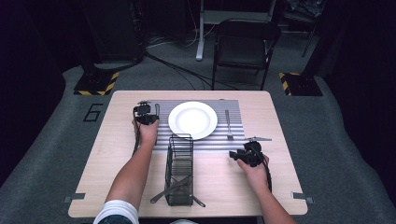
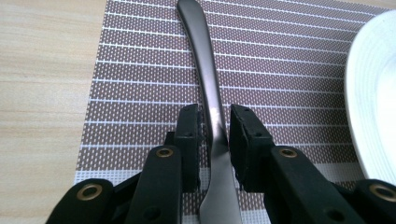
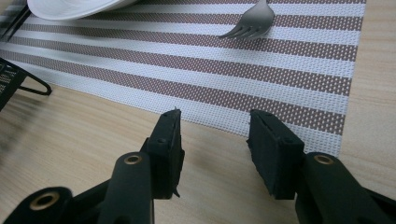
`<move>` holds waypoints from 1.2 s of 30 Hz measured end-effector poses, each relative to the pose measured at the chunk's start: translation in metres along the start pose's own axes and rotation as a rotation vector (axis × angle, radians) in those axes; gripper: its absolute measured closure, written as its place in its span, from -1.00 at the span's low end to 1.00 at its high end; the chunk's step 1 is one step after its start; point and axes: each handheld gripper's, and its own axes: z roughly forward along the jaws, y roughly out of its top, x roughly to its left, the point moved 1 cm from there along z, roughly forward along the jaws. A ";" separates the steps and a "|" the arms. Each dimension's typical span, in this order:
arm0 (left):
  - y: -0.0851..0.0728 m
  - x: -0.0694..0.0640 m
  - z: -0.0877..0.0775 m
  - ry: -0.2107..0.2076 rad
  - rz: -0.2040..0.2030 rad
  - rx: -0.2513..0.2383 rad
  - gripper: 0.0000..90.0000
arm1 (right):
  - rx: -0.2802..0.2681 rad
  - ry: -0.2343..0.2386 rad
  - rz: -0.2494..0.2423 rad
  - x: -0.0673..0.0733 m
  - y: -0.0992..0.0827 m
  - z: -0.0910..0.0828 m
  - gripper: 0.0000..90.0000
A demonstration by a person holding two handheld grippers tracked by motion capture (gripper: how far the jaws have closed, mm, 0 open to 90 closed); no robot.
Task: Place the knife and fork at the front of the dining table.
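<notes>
Slim dark-grey metal piece of cutlery [image 2: 203,56] lying flat on the brown-and-white striped woven placemat [image 2: 289,70], near that mat's left edge, just left of the round white plate [image 2: 373,93] and apart from it. Long axis running straight away from the left gripper [image 2: 215,109], toward the far edge of the pale wooden table [image 1: 116,154], in line with the jaws. Left gripper by far the nearer: jaws straddling the narrow neck of the cutlery, a sliver of mat visible at either side, so let go rather than clamped. Smooth, dull sheen; slightly curved handle, widening toward the near end under the jaws; working end hidden, so knife or spoon impossible to tell. Right gripper [image 3: 217,121] parked over bare wood off the mat's near right corner, jaws apart, holding nothing, silver fork [image 3: 250,23] well beyond it.
</notes>
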 end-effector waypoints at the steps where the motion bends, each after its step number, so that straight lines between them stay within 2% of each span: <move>1: -0.001 0.001 -0.002 -0.003 0.007 -0.003 0.61 | 0.001 -0.001 0.001 0.000 0.000 0.000 0.20; 8: -0.010 0.003 -0.013 -0.037 0.017 -0.019 0.41 | 0.003 -0.003 -0.002 0.000 0.000 0.000 0.20; 12: -0.014 0.005 -0.022 -0.035 0.051 -0.006 0.38 | -0.001 -0.003 -0.010 0.001 0.000 0.001 0.20; 14: -0.018 0.005 -0.026 -0.036 0.069 -0.015 0.37 | 0.007 -0.004 -0.004 0.003 0.000 0.000 0.20; 19: -0.025 0.004 -0.031 -0.055 0.090 0.000 0.32 | 0.007 -0.002 -0.010 0.004 0.000 0.000 0.20; 20: -0.027 0.003 -0.032 -0.058 0.085 0.005 0.30 | 0.006 -0.002 -0.011 0.004 0.000 0.000 0.20; 24: -0.033 0.001 -0.034 -0.045 0.118 0.011 0.27 | 0.008 -0.002 -0.012 0.003 0.000 0.001 0.20; 30: -0.044 -0.002 -0.034 -0.034 0.135 0.024 0.24 | 0.005 0.003 -0.015 0.005 0.000 0.002 0.20; 36: -0.048 -0.002 -0.034 -0.025 0.169 0.005 0.27 | 0.009 0.005 -0.013 0.005 0.000 0.002 0.20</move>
